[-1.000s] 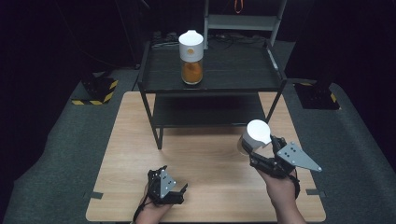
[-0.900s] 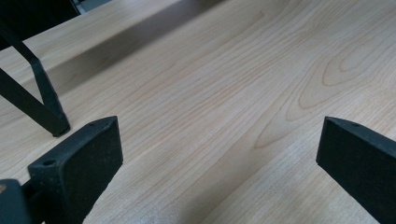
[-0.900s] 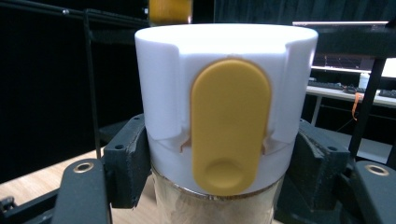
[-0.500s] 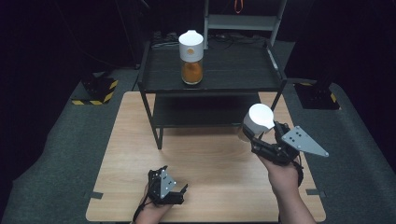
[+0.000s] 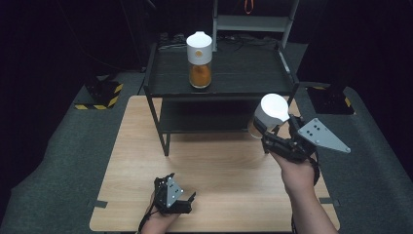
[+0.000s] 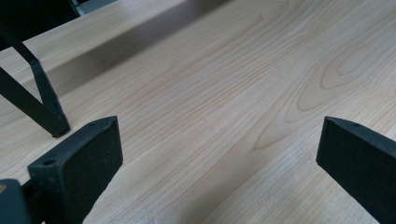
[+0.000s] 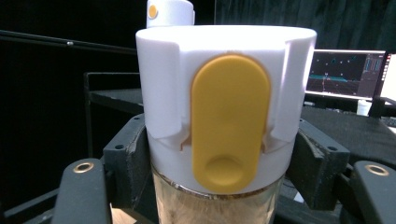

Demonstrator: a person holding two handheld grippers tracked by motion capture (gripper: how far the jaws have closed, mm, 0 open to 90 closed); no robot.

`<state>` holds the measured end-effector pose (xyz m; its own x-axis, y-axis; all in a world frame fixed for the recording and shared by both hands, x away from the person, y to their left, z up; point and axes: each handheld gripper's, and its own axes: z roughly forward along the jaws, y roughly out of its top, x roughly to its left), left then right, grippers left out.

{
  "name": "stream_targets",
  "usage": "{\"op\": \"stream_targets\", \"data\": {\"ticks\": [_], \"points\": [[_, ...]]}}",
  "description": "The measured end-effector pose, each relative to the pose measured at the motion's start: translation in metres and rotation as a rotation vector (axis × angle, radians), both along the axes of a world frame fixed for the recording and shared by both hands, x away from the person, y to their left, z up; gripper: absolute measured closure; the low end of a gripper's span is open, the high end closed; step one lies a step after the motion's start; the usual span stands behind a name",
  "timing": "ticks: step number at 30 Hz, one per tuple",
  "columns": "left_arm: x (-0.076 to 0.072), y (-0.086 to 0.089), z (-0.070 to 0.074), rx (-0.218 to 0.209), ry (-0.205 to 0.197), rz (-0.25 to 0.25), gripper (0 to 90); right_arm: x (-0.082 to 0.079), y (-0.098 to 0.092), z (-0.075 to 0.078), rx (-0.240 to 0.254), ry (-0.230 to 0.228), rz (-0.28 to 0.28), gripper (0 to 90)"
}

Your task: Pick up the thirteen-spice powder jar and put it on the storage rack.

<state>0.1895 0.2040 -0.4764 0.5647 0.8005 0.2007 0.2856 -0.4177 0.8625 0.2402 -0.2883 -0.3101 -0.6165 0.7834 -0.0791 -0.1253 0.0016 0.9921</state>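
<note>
Ideally, the jar point(image 5: 269, 115), pinched by the right gripper point(image 5: 272, 139), is kept upright toward the shelf point(image 5: 243, 83); the left gripper point(image 5: 182, 202) is held spread.

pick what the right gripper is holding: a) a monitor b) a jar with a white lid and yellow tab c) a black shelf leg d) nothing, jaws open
b: the right gripper has its jaws pressed on both sides of the jar, whose white lid carries a yellow tab, and the high view shows it lifted above the table.
</note>
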Motion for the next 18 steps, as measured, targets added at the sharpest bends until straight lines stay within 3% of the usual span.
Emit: {"op": "stream_targets", "data": {"ticks": [18], "points": [[0.000, 0.002, -0.001, -0.014, -0.002, 0.001, 0.5, 0.014, 0.012, 0.036, 0.005, -0.024, -0.001, 30.2]]}}
